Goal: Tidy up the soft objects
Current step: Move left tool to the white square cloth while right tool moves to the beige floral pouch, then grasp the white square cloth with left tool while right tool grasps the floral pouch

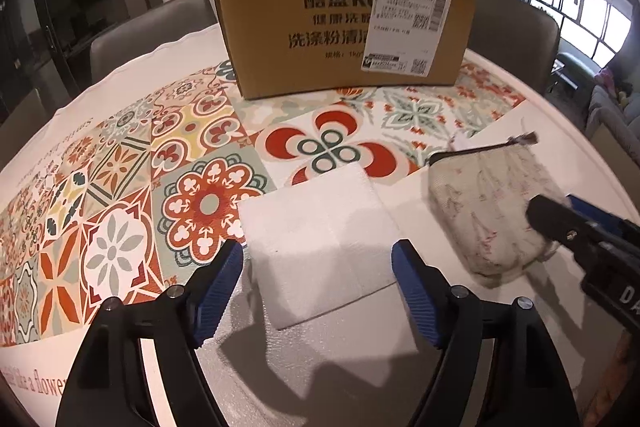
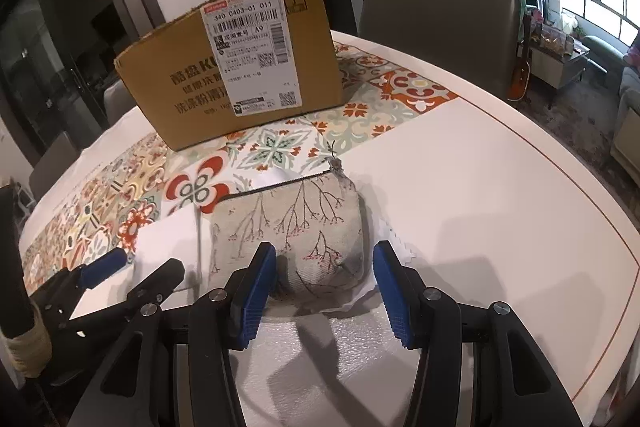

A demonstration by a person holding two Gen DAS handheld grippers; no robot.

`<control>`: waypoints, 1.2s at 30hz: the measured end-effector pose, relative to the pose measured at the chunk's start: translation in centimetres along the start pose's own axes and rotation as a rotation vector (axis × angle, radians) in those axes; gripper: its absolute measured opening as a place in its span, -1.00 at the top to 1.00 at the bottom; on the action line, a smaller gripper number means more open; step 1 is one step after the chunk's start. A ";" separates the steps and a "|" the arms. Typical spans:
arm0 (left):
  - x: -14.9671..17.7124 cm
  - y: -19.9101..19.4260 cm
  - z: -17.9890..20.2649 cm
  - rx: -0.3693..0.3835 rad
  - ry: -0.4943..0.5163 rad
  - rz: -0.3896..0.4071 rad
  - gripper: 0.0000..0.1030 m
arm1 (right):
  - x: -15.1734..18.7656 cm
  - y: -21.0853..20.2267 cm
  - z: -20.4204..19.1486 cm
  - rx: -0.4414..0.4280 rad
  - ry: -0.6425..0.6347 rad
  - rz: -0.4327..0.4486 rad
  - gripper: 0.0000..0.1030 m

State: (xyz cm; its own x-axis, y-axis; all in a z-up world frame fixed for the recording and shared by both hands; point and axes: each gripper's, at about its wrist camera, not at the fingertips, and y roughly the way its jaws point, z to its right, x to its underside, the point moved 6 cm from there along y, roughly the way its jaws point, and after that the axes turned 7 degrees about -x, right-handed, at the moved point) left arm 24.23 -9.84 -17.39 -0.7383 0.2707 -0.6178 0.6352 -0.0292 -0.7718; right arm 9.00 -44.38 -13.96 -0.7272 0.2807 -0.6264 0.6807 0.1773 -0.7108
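1. Left gripper (image 1: 318,283): jaws spread wide, pinching nothing, blue pads on each side of the near part of the white foam sheet (image 1: 320,247), not pressing it.
2. Right gripper (image 2: 324,287): jaws half spread, blue pads on each side of the near end of the pouch (image 2: 296,227). Cannot tell for sure if the left pad touches the cloth; the right pad stands clear of it.
3. Pouch: soft cloth with a twig-and-berry print, lying flat on the table, long side running left to right in the right wrist view, zipper edge on the far side, toward the box.
4. Foam sheet: flat on the table, a square turned a little, one corner over the flowery cloth (image 1: 120,187), just left of the pouch.
5. Table (image 2: 480,187): round and white, with the tile-pattern cloth across it. Cardboard box (image 1: 320,27) standing on that cloth at the far side, white label (image 1: 412,7) on its front.
6. Room: grey chairs (image 2: 436,7) behind the table, bright windows far right.
7. Only in the left wrist view: the whole foam sheet. Only in the right wrist view: the twig print up close, and a thin orange line (image 2: 580,183) near the table edge.
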 end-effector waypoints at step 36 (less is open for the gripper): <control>-0.5 -5.2 0.9 0.103 -0.058 0.068 0.83 | -1.5 -4.8 -2.4 -0.034 -0.164 0.112 0.71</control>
State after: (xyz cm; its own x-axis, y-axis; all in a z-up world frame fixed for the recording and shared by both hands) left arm 21.12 -10.72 -13.20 -0.7083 0.2084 -0.6744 0.6595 -0.1451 -0.7375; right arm 7.02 -43.42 -8.86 -0.6493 0.1438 -0.7468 0.7590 0.1859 -0.6241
